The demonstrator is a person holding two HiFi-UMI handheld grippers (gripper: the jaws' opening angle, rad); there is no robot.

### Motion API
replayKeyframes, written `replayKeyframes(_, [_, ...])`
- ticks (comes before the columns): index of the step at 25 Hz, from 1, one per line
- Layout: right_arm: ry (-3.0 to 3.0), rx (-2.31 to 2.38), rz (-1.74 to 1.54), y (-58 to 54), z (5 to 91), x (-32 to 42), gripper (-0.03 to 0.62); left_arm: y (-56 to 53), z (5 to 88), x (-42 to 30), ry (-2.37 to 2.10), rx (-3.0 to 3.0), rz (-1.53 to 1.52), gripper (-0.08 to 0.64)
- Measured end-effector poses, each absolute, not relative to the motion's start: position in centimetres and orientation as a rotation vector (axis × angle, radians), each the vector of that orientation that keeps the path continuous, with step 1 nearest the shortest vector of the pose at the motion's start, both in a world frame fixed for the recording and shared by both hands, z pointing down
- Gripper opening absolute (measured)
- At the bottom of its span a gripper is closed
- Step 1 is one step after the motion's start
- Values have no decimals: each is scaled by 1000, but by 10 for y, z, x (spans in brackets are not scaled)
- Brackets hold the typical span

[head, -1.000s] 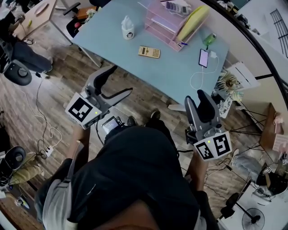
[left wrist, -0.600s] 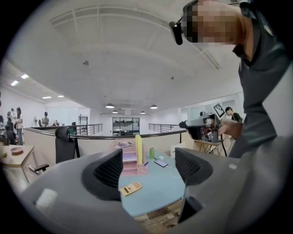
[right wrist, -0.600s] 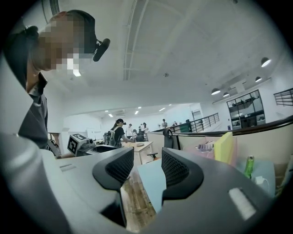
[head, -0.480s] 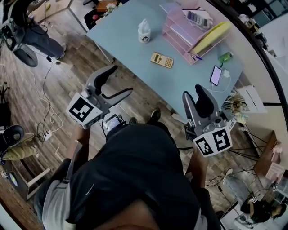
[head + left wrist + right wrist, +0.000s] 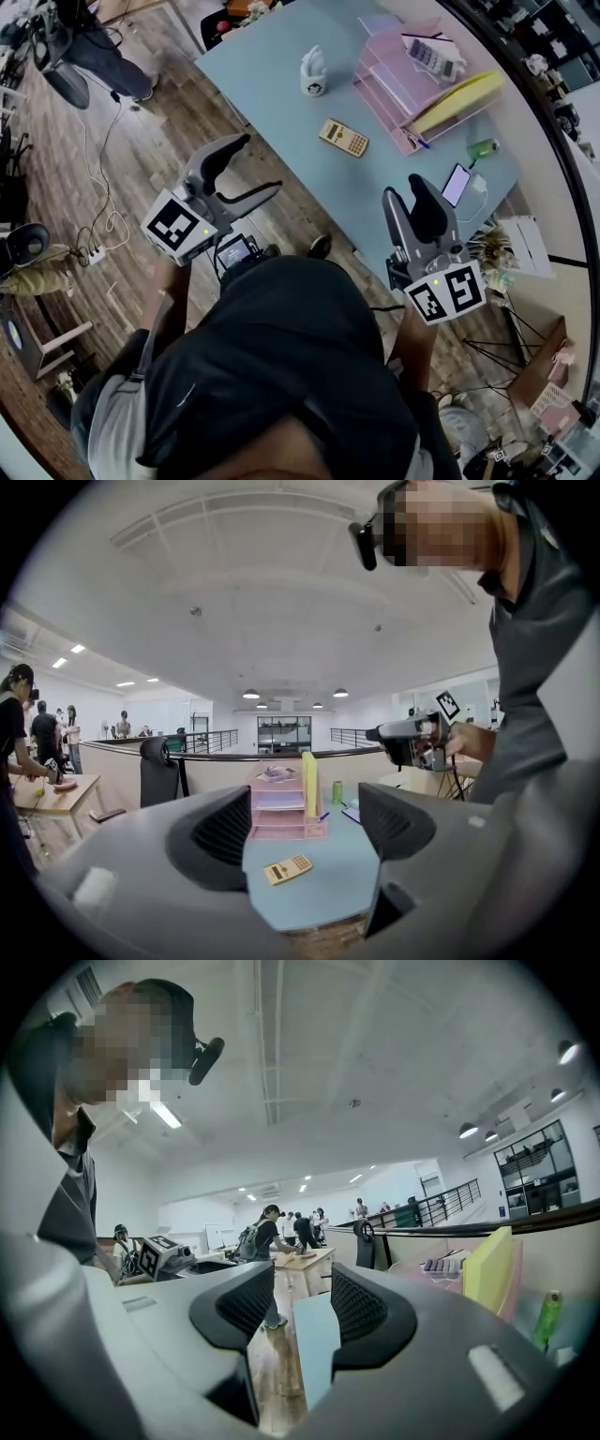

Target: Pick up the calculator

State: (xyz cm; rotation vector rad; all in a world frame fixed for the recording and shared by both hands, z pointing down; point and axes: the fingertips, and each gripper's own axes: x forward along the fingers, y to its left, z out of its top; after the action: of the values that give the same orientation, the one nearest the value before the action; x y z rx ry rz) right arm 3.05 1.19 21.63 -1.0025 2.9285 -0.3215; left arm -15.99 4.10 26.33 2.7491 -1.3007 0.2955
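The calculator [image 5: 343, 138] is tan-yellow and lies flat on the light blue table [image 5: 281, 66], near its front edge. In the left gripper view the calculator [image 5: 287, 869] shows between the jaws but far ahead of them. My left gripper [image 5: 258, 165] hangs over the wooden floor short of the table, jaws wide open and empty. My right gripper [image 5: 405, 187] is at the table's near right edge, level, its jaws a narrow gap apart with nothing between them. Through that gap in the right gripper view [image 5: 302, 1302] I see only the table edge and floor.
A pink paper tray [image 5: 398, 80] with a yellow folder [image 5: 459, 98] stands behind the calculator. A white tissue holder [image 5: 314, 73], a green bottle [image 5: 483, 148] and a phone [image 5: 457, 185] on a cable are also on the table. Cables and a power strip [image 5: 94, 251] lie on the floor at left.
The table and calculator have shifted right and down in the head view, nearer to both grippers. Neither gripper's jaw gap has changed.
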Motion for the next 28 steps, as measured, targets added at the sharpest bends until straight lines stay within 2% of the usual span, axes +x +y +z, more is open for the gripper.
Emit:
replayKeyframes(17, [2925,-950,-436,-34,247,80,170,-10,305,-113,-1274,2752,444,408])
replayKeyframes(28, [2859,-1174,-486,-55,259,93,170,-71,355,-103,-1044,2797,538,408])
